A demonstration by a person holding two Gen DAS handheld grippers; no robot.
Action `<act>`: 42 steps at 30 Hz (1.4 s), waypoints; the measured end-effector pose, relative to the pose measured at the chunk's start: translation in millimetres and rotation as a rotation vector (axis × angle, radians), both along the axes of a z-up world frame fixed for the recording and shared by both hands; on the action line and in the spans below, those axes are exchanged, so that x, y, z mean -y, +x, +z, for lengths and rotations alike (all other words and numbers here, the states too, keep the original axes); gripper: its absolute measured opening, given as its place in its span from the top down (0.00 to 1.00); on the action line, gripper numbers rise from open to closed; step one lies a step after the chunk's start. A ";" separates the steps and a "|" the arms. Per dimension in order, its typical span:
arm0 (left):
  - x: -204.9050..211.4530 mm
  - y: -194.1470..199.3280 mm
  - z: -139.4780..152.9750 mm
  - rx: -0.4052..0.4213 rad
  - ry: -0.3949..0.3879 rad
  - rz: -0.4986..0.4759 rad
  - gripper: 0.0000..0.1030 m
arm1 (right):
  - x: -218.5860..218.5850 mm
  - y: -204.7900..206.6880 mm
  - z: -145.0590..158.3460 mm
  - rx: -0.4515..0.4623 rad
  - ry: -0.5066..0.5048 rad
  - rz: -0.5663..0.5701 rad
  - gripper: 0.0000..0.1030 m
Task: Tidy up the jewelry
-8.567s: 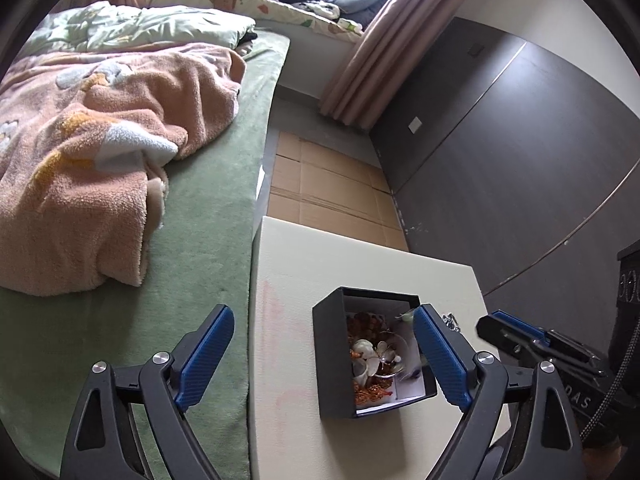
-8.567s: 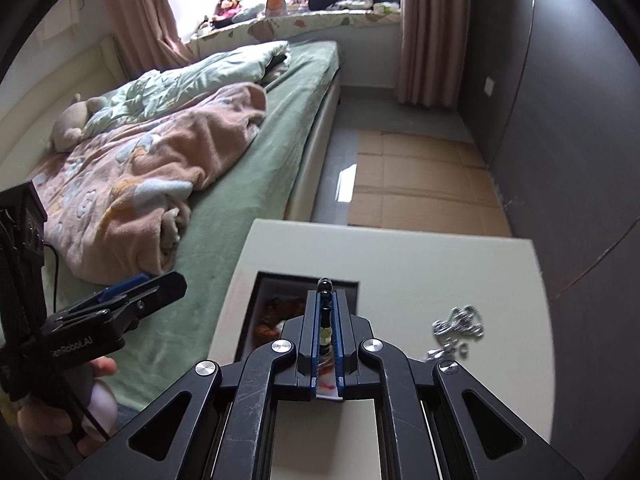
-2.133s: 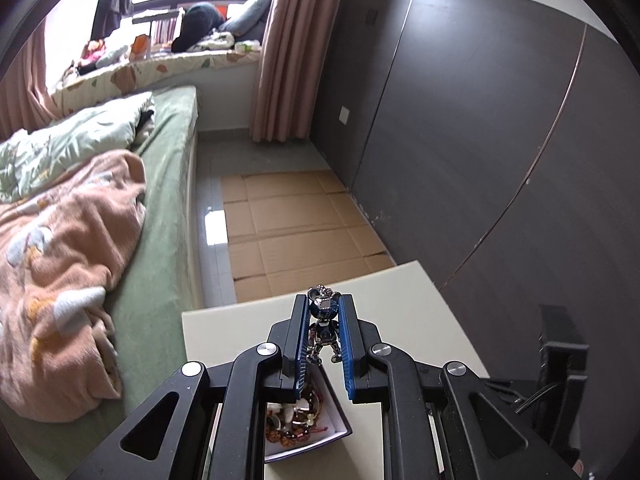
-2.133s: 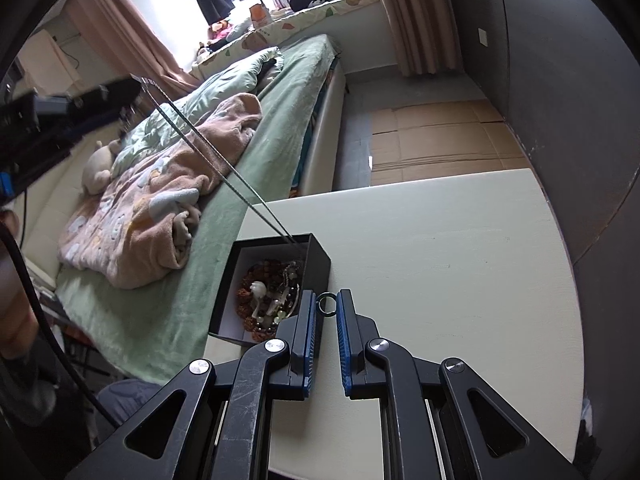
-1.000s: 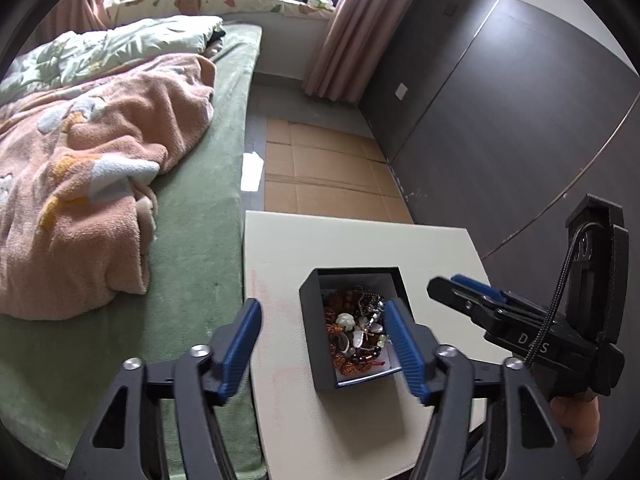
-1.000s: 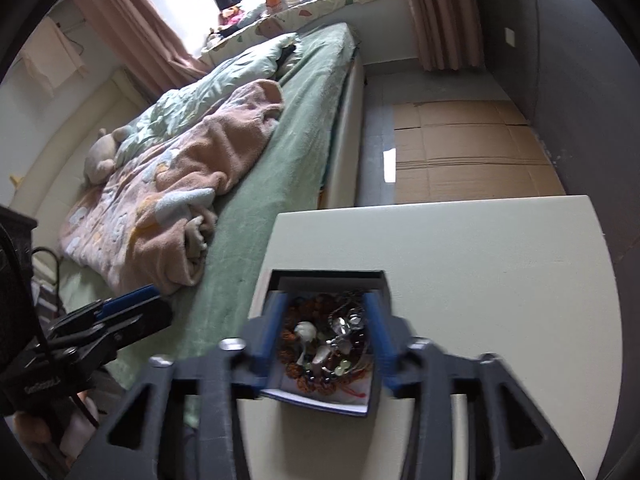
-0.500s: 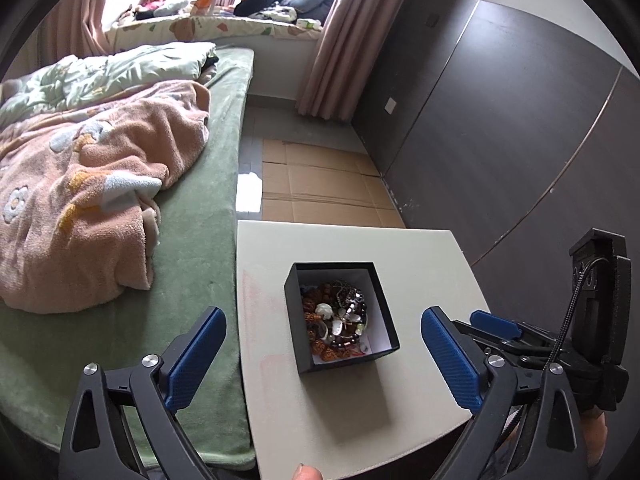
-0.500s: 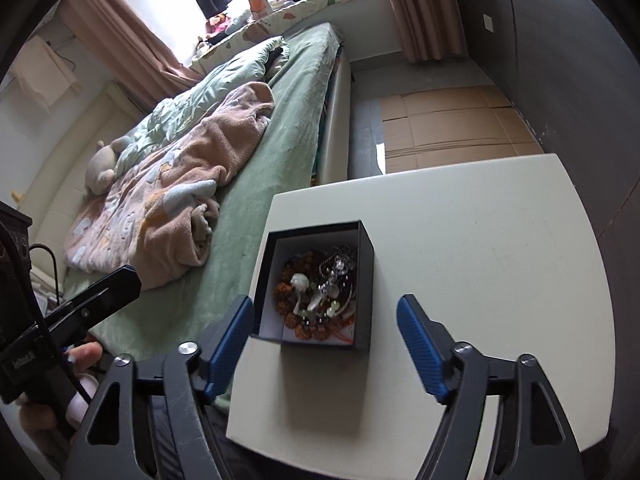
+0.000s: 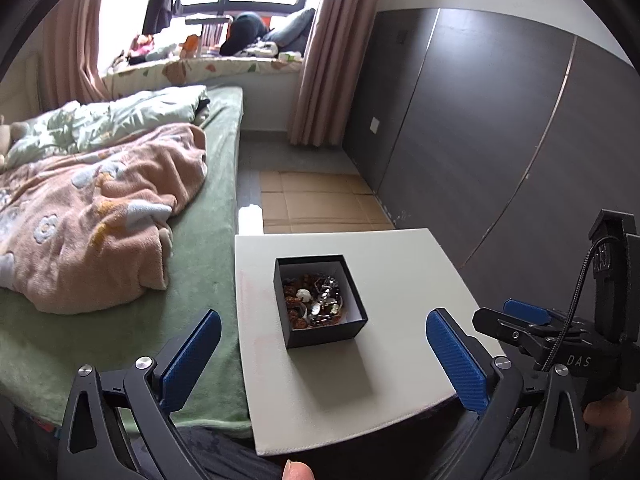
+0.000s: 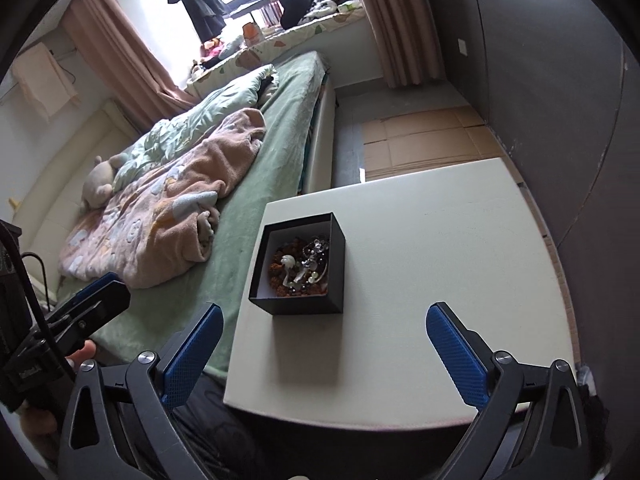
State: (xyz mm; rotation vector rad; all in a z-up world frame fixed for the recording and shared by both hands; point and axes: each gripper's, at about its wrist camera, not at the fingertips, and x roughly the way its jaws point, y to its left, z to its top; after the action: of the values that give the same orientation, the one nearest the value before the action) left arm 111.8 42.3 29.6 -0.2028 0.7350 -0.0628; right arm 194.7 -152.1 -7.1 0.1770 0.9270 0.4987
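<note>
Nearest the left wrist camera, the left gripper [image 9: 322, 350] has its blue-padded black fingers [image 9: 191, 358] spread wide with nothing between them; its jaws have just been opening. The right gripper [image 10: 322, 350] is likewise wide apart and empty above the near edge of the table, its jaws also having just been opening. In the left wrist view the right gripper appears at the right edge, beside the table. Both hover over the square cream-white table [image 9: 404, 264], whose top is bare apart from one item. That item, a small square black cardboard box [image 9: 320, 300] with a white lining, sits toward the table's left side, and the jewelry [image 10: 302, 266], a tangle of brown beads, silver chain and a white piece, lies heaped inside it. Left of the table is a green-sheeted bed [image 9: 208, 264] carrying a rumpled pink fleece blanket [image 9: 96, 220]. Beyond lie flattened brown cardboard sheets [image 9: 320, 204] on the floor, a dark grey panelled wall [image 9: 480, 128] and pink curtains [image 9: 328, 60] by the window.
</note>
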 end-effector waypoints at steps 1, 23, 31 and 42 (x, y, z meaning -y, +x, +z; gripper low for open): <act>2.7 -6.9 3.2 0.013 0.004 -0.001 0.01 | 3.4 -6.2 3.3 0.012 -0.010 -0.007 0.01; 45.9 -133.4 24.4 0.177 0.082 0.004 0.01 | 52.9 -128.4 43.3 0.205 -0.045 -0.053 0.00; 43.1 -153.0 22.9 0.184 0.093 0.010 0.00 | 58.1 -165.3 46.4 0.255 -0.052 -0.073 0.00; 38.8 -159.7 22.4 0.196 0.080 0.020 0.01 | 54.6 -176.6 49.2 0.292 -0.068 -0.086 0.00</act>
State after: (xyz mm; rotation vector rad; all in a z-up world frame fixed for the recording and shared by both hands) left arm -47.9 3.5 52.0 -0.1256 0.5393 -0.0337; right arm 18.0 -206.8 42.1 0.0788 0.6473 0.3998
